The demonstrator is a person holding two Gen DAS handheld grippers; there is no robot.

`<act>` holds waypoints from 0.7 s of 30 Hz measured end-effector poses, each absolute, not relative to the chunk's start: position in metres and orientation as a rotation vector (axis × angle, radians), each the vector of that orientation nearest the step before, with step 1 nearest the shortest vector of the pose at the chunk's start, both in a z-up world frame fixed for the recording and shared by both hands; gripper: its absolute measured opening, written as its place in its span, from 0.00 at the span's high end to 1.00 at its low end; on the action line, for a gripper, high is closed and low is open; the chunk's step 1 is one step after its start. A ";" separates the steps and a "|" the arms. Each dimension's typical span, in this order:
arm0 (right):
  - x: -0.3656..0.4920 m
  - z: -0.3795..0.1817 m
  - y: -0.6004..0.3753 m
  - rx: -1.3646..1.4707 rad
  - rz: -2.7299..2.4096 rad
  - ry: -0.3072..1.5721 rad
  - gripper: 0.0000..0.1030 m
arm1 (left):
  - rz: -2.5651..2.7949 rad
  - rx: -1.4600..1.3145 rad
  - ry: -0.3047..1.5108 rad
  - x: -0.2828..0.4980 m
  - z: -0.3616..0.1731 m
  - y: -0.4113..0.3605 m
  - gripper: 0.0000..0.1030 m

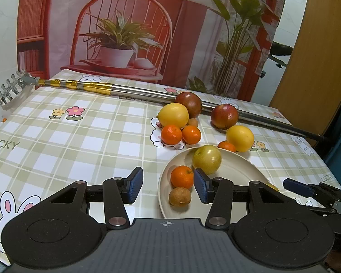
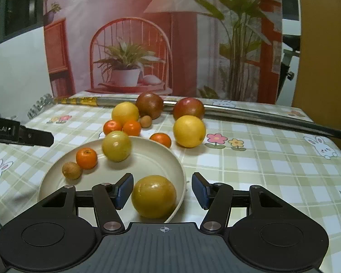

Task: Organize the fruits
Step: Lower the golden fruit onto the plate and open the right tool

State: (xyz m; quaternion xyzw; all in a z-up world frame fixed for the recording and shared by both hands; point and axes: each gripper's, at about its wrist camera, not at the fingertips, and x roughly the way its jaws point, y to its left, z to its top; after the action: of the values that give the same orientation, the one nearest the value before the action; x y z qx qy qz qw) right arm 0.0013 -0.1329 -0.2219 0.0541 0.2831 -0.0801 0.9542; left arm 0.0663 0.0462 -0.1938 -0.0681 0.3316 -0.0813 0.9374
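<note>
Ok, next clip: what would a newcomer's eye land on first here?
Probably the cream plate near the front of the checked tablecloth, holding two yellow-green fruits, a mandarin and a small brown fruit. Behind it lies a loose cluster of lemons, mandarins and dark red fruits, with a long metal pole lying across the far side. Both claws hang open, the right claw over the nearest yellow-green fruit.

checked tablecloth (image 2: 261, 173) under plate (image 2: 56, 170), fruits (image 2: 188, 132)

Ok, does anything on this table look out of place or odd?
Yes: a long telescopic back scratcher lies across the far side of the table, touching the two dark red fruits. It isn't fruit. Nothing looks spilled or damaged.
</note>
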 end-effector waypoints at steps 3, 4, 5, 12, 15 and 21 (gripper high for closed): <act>0.001 -0.223 -0.133 0.118 -0.171 0.569 0.48 | -0.165 -0.139 0.680 0.066 -0.194 0.046 0.50; 0.001 -0.223 -0.134 0.117 -0.174 0.569 0.48 | -0.166 -0.139 0.679 0.066 -0.194 0.046 0.50; 0.001 -0.223 -0.133 0.117 -0.175 0.569 0.48 | -0.166 -0.139 0.679 0.066 -0.194 0.046 0.50; 0.000 -0.225 -0.132 0.127 -0.177 0.568 0.48 | -0.166 -0.139 0.684 0.066 -0.195 0.046 0.50; 0.000 -0.225 -0.133 0.128 -0.176 0.566 0.48 | -0.166 -0.141 0.686 0.066 -0.196 0.046 0.50; 0.000 -0.224 -0.137 0.144 -0.182 0.551 0.48 | -0.165 -0.145 0.694 0.067 -0.198 0.047 0.50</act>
State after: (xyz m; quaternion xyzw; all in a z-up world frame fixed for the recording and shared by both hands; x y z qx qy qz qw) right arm 0.0001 -0.1368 -0.2241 0.0712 0.2715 -0.0896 0.9556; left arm 0.0667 0.0471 -0.1980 -0.0710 0.3393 -0.0806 0.9345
